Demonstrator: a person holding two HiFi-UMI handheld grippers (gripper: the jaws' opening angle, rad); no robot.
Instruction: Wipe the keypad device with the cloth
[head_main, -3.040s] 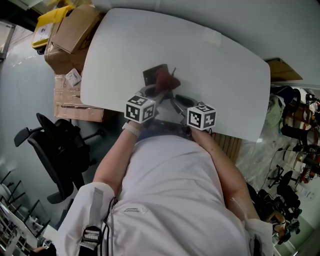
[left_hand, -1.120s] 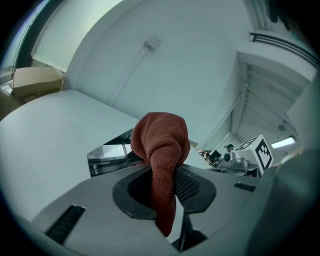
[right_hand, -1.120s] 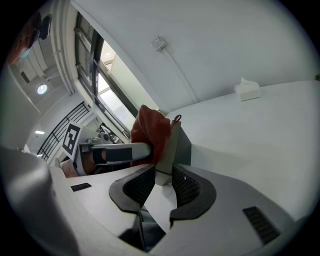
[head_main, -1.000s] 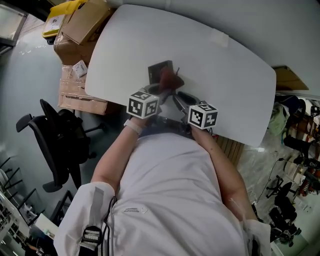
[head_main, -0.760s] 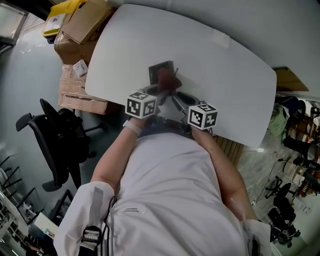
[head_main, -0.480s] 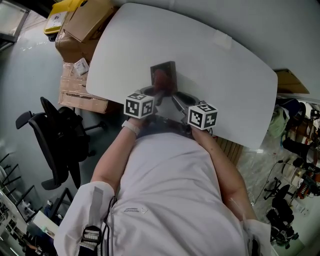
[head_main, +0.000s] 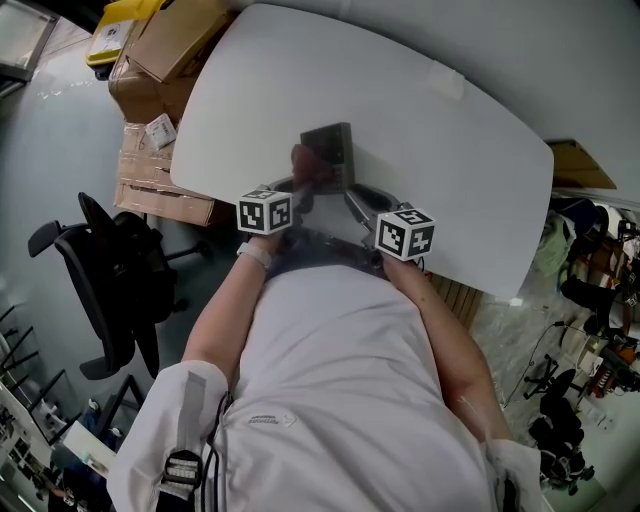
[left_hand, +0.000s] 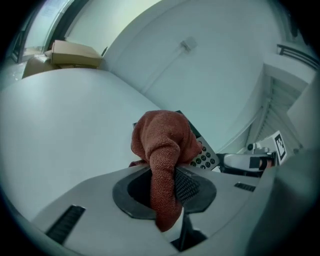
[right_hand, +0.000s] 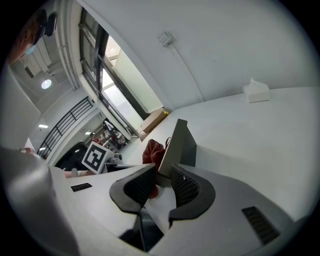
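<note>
The keypad device (head_main: 328, 148) is a dark grey slab tilted up on the white table (head_main: 450, 150). My right gripper (right_hand: 159, 182) is shut on its near edge (right_hand: 176, 145); its jaws have just been closing with that edge between them. A red-brown cloth (left_hand: 165, 140) lies bunched over the device's face, with a few keys (left_hand: 205, 158) showing beside it. My left gripper (left_hand: 162, 186) is shut on the cloth's hanging tail. In the head view the cloth (head_main: 304, 164) sits at the device's lower left, with the left gripper (head_main: 296, 188) just below it and the right gripper (head_main: 352, 198) beside it.
A small white tissue-like object (head_main: 446, 80) lies far back on the table. Cardboard boxes (head_main: 150, 55) are stacked off the table's left end, and a black office chair (head_main: 110, 270) stands on the floor at the left. The person's torso fills the near side.
My left gripper has slid left and toward me, dragging the cloth from the device's upper right across its face to its lower left. The right gripper has stayed put on the device.
</note>
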